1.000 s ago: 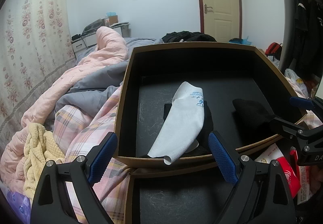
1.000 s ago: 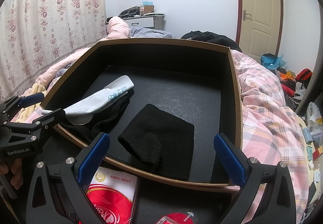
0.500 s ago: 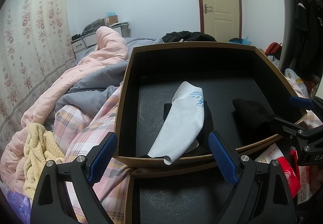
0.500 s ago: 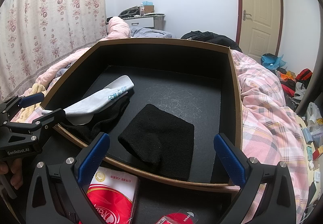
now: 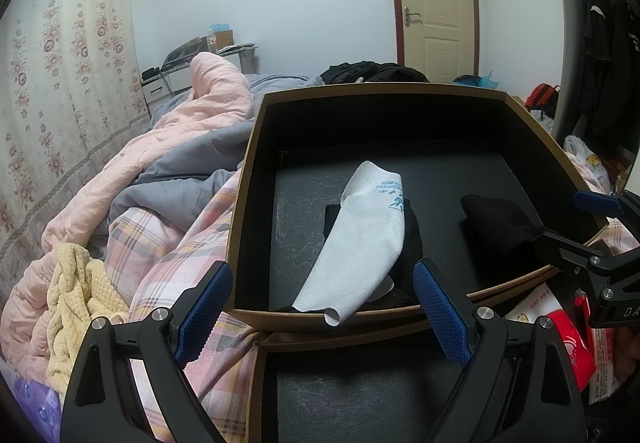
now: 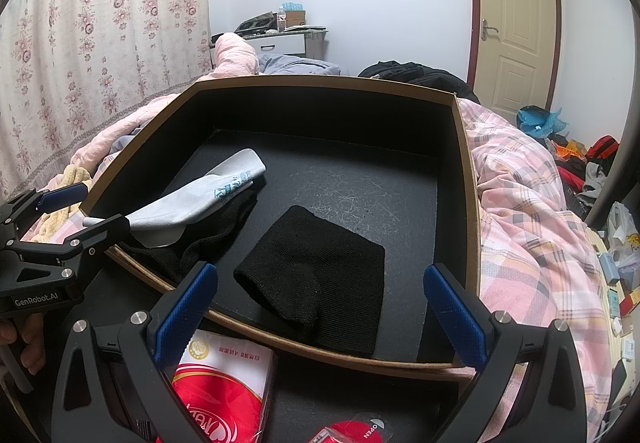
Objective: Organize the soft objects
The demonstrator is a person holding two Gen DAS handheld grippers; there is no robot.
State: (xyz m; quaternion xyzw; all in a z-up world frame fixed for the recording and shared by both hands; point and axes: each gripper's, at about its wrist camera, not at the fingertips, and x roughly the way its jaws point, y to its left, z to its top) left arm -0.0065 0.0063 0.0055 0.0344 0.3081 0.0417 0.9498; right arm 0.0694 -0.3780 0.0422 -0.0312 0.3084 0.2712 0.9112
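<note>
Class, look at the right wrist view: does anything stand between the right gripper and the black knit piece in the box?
Only the box's near rim crosses low before the black knit piece; the right gripper has open jaws, and nothing covers it from above.

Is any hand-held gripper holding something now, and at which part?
Nothing is held. The left hand-held gripper and the right hand-held gripper both stand open, short of the white sock and black cloth.
</note>
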